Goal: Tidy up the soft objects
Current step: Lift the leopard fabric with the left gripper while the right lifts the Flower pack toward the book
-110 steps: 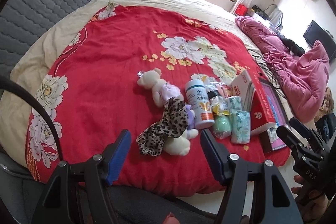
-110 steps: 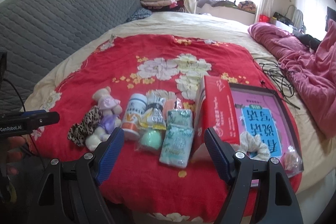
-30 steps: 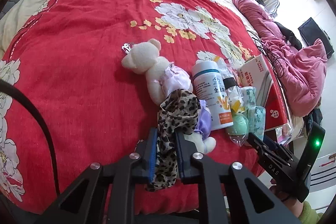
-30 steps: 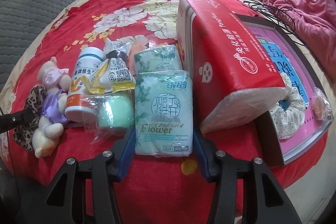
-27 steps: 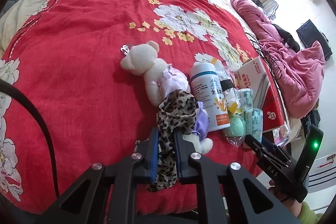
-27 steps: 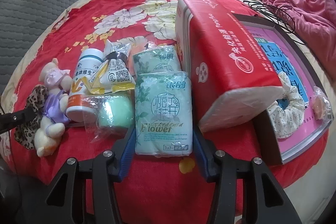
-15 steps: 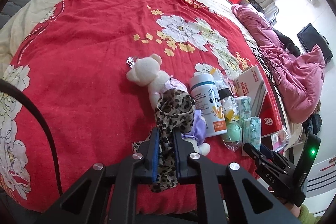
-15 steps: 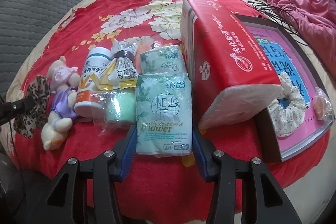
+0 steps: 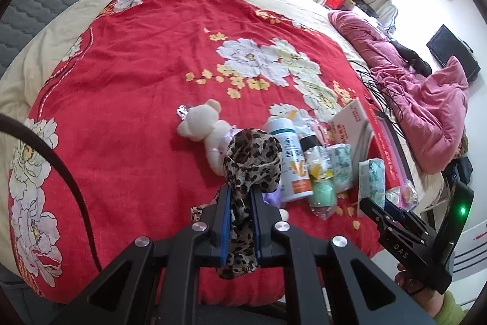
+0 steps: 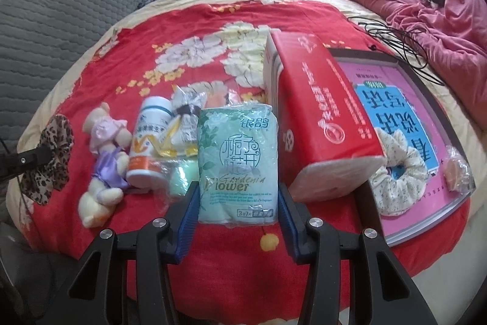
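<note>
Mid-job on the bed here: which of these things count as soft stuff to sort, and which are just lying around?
For the job:
leopard scarf, in the left gripper
tissue pack, in the right gripper
teddy bear
floral scrunchie

Probably just lying about:
pill bottle
book
black cables

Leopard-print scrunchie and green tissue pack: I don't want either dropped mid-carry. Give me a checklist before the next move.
1. Left gripper shut on the leopard-print fabric scrunchie: ok.
2. Scrunchie clear of the cream teddy bear: cannot tell; they overlap in the left wrist view.
3. Right gripper shut on the green plastic-wrapped tissue pack: ok.
4. Pack clear of the red tissue box: cannot tell.
5. Open red floral bedspread available: ok.
</note>
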{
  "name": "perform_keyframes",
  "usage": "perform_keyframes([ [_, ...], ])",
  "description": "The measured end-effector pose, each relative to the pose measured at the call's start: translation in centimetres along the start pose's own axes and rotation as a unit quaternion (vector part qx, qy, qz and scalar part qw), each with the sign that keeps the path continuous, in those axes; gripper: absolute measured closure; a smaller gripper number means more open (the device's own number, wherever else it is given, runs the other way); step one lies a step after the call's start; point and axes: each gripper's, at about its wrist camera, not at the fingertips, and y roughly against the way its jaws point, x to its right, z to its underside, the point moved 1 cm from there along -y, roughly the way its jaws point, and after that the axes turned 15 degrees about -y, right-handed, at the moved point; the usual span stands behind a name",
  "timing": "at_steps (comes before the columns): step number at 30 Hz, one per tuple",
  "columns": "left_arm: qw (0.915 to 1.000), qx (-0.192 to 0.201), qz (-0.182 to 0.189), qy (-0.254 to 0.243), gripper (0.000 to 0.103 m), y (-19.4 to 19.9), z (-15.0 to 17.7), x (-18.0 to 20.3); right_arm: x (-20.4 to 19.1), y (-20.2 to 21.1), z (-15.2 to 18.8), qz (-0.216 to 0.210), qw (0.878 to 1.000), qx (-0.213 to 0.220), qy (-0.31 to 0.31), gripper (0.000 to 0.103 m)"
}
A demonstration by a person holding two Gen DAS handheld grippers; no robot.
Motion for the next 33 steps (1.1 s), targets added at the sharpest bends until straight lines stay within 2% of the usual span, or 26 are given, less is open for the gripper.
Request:
perform_keyframes([
  [12,0.9994,0.006,-0.004,-0.033,0.091,2.4,-1.3,2.6,-1.3,3.3,-1.4,-0.027,0.999,0.027,0.01,0.054],
  [23,0.9976,0.021,-0.007,-0.066,0.091,4.6,-2.2,6.0,-1.0,8.2,-3.1,-0.056,0.995,0.073,0.026,0.054],
  [33,0.9953,0.023,0.017,-0.092,0.091,4.9,-2.2,10.5,0.2,11.2,-3.7,-0.069,0.993,0.088,0.034,0.054],
])
